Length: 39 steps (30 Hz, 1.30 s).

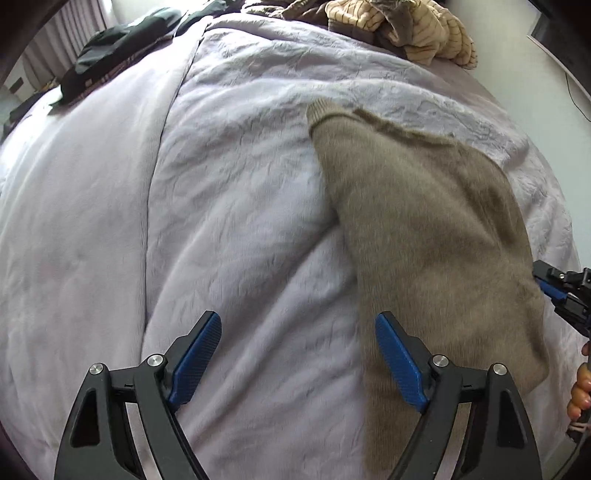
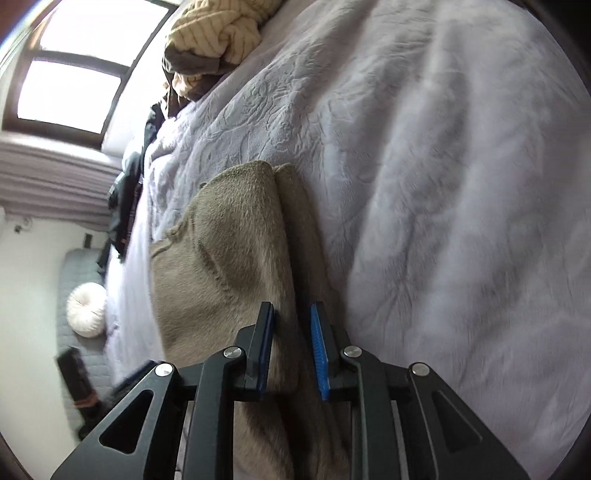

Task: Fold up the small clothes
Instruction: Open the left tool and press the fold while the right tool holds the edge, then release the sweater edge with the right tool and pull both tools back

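Observation:
A taupe knit garment [image 1: 424,229] lies on the lilac bedspread [image 1: 221,221], folded lengthwise with a ribbed cuff end pointing away. My left gripper [image 1: 297,358] is open and empty, hovering over the blanket; its right finger sits over the garment's near left edge. My right gripper [image 2: 291,350] has its jaws narrowly apart, straddling a folded edge of the taupe garment [image 2: 229,251]; the cloth runs between the pads. It also shows at the right edge of the left wrist view [image 1: 554,291].
A pile of cream striped and brown clothes [image 1: 406,29] lies at the far end of the bed, also in the right wrist view [image 2: 214,37]. Dark clothing [image 1: 110,62] lies at the far left edge. A window [image 2: 74,74] and a floor mat with a round cushion [image 2: 86,310] are beyond the bed.

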Each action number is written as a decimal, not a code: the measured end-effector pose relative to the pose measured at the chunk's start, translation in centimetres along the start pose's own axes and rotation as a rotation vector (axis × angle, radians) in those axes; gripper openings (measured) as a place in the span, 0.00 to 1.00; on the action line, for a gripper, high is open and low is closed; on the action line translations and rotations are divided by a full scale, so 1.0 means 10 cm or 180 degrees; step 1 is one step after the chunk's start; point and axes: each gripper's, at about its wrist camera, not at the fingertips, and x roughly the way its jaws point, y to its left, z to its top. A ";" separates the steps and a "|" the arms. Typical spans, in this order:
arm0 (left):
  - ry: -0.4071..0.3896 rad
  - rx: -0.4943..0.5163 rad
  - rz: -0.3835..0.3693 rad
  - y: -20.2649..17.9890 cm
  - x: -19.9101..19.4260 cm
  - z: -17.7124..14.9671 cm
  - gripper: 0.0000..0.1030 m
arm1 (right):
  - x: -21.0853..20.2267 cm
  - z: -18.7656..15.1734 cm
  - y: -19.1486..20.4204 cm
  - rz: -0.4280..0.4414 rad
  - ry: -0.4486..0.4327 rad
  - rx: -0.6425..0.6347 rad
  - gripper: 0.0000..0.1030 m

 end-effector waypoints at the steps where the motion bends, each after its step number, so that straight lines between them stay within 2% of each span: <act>1: 0.0019 -0.0002 -0.0011 0.00 0.00 -0.04 0.84 | -0.05 -0.06 -0.02 0.0022 0.0000 0.0033 0.27; 2: 0.0027 -0.0006 -0.0017 -0.01 -0.01 -0.07 0.84 | -0.07 -0.11 -0.02 0.0031 0.0010 0.0057 0.36; 4: 0.0032 -0.0019 -0.0025 0.00 -0.02 -0.11 0.84 | -0.11 -0.18 0.00 -0.0001 0.0036 0.0023 0.46; 5: 0.0025 -0.0021 -0.0019 0.01 -0.02 -0.10 0.84 | -0.11 -0.18 0.03 -0.0025 0.0020 -0.0013 0.46; 8: -0.0030 -0.0104 0.0053 0.04 -0.01 -0.01 0.84 | -0.09 -0.02 0.06 0.0011 -0.0071 0.0004 0.46; 10: -0.0072 -0.0199 0.0048 0.06 0.00 0.07 0.84 | 0.04 0.12 0.04 0.0213 -0.0041 0.0144 0.46; 11: -0.0098 -0.0250 0.0055 0.06 0.00 0.10 0.84 | 0.15 0.17 0.00 0.0320 0.0058 0.0230 0.41; 13: -0.0134 -0.0281 0.0060 0.03 -0.02 0.13 0.84 | 0.38 0.24 0.03 0.0415 0.0318 0.0277 0.12; 16: -0.0193 -0.0137 0.0078 -0.08 0.00 0.15 0.84 | 0.26 0.21 0.29 0.0084 0.0178 -0.0282 0.12; 18: -0.0212 -0.0077 0.0122 -0.12 0.06 0.15 0.84 | 0.18 0.18 0.34 -0.0134 0.0072 -0.0454 0.09; 19: -0.0189 -0.0068 0.0120 -0.13 0.13 0.14 0.84 | 0.21 0.18 0.29 -0.0282 0.0101 -0.0479 0.09; 21: -0.0068 -0.0120 0.0144 -0.13 0.25 0.14 0.94 | 0.30 0.18 0.16 -0.0413 0.0210 -0.0473 0.09; 23: -0.0033 -0.0163 0.0111 -0.09 0.23 0.13 0.95 | 0.29 0.17 0.01 -0.0235 0.0239 -0.0208 0.10; 25: -0.0030 -0.0113 0.0107 -0.07 0.16 0.11 0.95 | 0.19 0.15 -0.01 -0.0141 0.0192 -0.0108 0.10; 29: 0.0029 -0.0035 0.0053 0.01 0.00 -0.01 0.95 | -0.07 0.05 0.06 -0.0215 0.0166 -0.0229 0.13; 35: 0.0135 -0.0042 -0.0047 -0.04 -0.06 -0.19 0.95 | -0.27 -0.25 0.29 -0.0016 0.0294 -0.0430 0.13; 36: 0.0166 -0.0046 -0.0076 -0.08 -0.05 -0.22 0.95 | -0.26 -0.31 0.35 -0.0035 0.0355 -0.0501 0.14; 38: 0.0216 -0.0035 -0.0125 -0.15 -0.02 -0.27 0.95 | -0.21 -0.43 0.44 -0.0185 0.0437 -0.0665 0.27; 39: 0.0236 -0.0023 -0.0144 -0.19 0.00 -0.30 0.95 | -0.19 -0.47 0.47 -0.0256 0.0463 -0.0722 0.28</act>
